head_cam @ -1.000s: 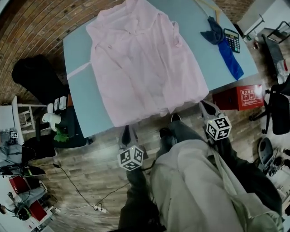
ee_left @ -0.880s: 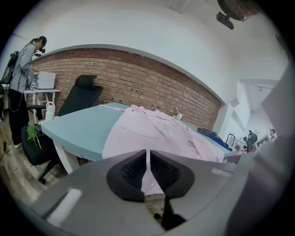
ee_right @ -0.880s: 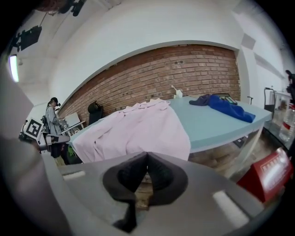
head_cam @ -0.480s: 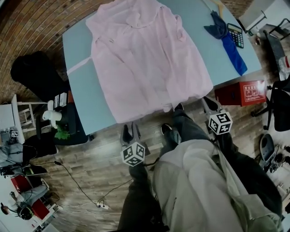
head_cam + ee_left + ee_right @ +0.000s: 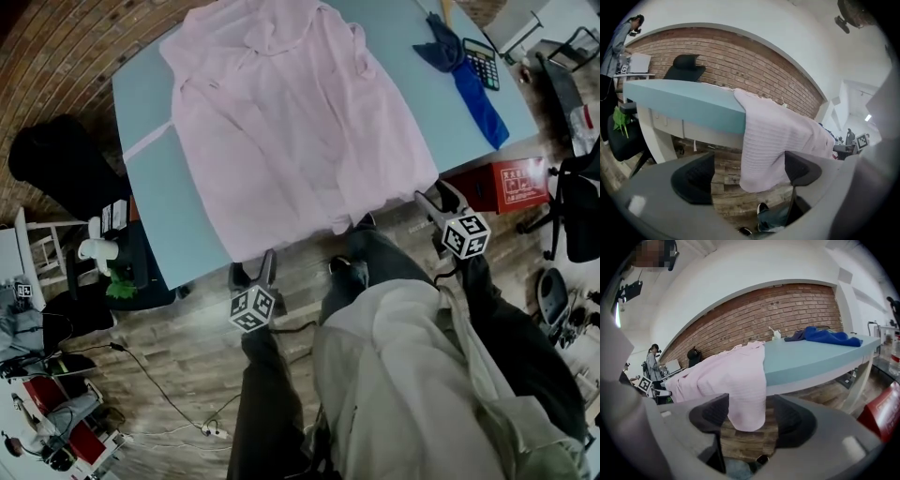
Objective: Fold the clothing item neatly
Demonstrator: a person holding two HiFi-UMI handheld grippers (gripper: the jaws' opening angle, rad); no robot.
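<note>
A pale pink shirt (image 5: 291, 122) lies spread on the light blue table (image 5: 155, 202), with its hem hanging over the near edge. In the left gripper view the hanging hem (image 5: 768, 140) is just beyond my left gripper (image 5: 747, 173). Its jaws have just been opening and hold nothing. My right gripper (image 5: 752, 417) faces the other hem corner (image 5: 743, 390); its jaws have also just been opening, with nothing between them. In the head view the left gripper (image 5: 253, 274) and the right gripper (image 5: 437, 201) sit below the table's near edge, apart from the cloth.
A blue cloth (image 5: 464, 80) and a calculator (image 5: 481, 64) lie on the table's far right. A red box (image 5: 511, 183) stands on the floor at right, and a black chair (image 5: 47, 169) and a small plant (image 5: 117, 281) at left. Cables trail on the wooden floor.
Both grippers have sunk toward the hanging hem. The left one also drifted left. Both pairs of jaws, narrow before, now stand apart.
</note>
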